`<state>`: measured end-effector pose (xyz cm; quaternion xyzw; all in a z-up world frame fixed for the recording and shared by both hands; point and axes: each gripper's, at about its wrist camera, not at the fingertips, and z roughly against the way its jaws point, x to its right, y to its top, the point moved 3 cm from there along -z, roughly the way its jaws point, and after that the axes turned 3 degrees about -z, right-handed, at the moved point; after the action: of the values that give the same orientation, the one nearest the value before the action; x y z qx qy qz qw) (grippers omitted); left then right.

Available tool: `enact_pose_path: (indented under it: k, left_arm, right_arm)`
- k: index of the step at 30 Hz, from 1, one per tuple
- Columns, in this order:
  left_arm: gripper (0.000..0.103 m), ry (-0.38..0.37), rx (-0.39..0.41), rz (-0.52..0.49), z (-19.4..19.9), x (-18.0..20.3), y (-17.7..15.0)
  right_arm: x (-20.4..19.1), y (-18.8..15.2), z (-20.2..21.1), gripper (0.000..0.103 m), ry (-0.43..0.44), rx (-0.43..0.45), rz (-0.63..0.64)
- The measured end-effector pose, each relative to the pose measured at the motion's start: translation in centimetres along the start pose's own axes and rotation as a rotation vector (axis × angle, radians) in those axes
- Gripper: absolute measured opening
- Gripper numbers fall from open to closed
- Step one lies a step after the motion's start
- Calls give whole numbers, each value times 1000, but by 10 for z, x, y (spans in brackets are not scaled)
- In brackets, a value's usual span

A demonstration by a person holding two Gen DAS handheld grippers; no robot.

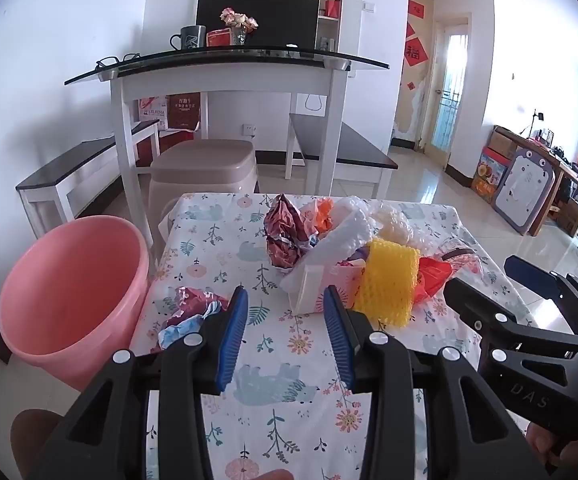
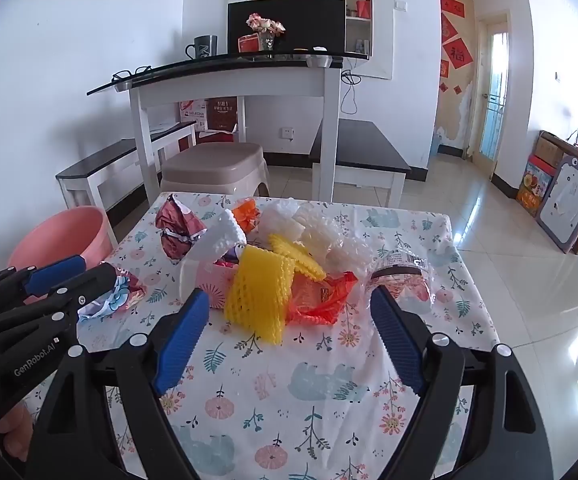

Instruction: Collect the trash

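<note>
The left gripper [image 1: 285,312] hovers over a table covered with a white floral-print cloth [image 1: 289,364], its blue-padded jaws apart with nothing between them. Just left of its left finger lies a crumpled red, white and blue wrapper [image 1: 191,314]. Farther away sits a heap of trash: a crumpled dark red foil bag [image 1: 285,236], white foam netting [image 1: 343,236], a yellow foam mesh sleeve [image 1: 389,280] and a red plastic bag [image 1: 429,276]. A round pink plastic bucket [image 1: 69,300] stands on the floor left of the table. The right gripper's black body [image 1: 529,336] enters from the right.

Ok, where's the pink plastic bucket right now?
The pink plastic bucket stands on the floor off the table's left edge, beside the crumpled wrapper in the left wrist view.
</note>
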<state>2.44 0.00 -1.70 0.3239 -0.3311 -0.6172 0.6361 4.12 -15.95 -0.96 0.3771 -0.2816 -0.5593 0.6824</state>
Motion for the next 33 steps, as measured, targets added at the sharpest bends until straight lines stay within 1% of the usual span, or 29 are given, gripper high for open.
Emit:
enact_pose_path:
  k: [9,10,18,19,33]
  left_arm:
    - [39,12,12,-5,3,3,-4]
    - [39,1,-4,12,1,-3,1]
    - [39,-1,4,3,3,-7,2]
    - [39,1,2,6,4,-1,3]
    - [39,2,6,4,6,-1,4]
  right_arm:
    - [1,0,-1,83,-1,-5,-3]
    - [1,0,-2,83,-1,-8,-2]
    - [-1,-2,0,83,-1,-1,-7]
    - [-1,-1,0,83,-1,-1,-7]
    - [-1,-3,1,83,2,1,-10]
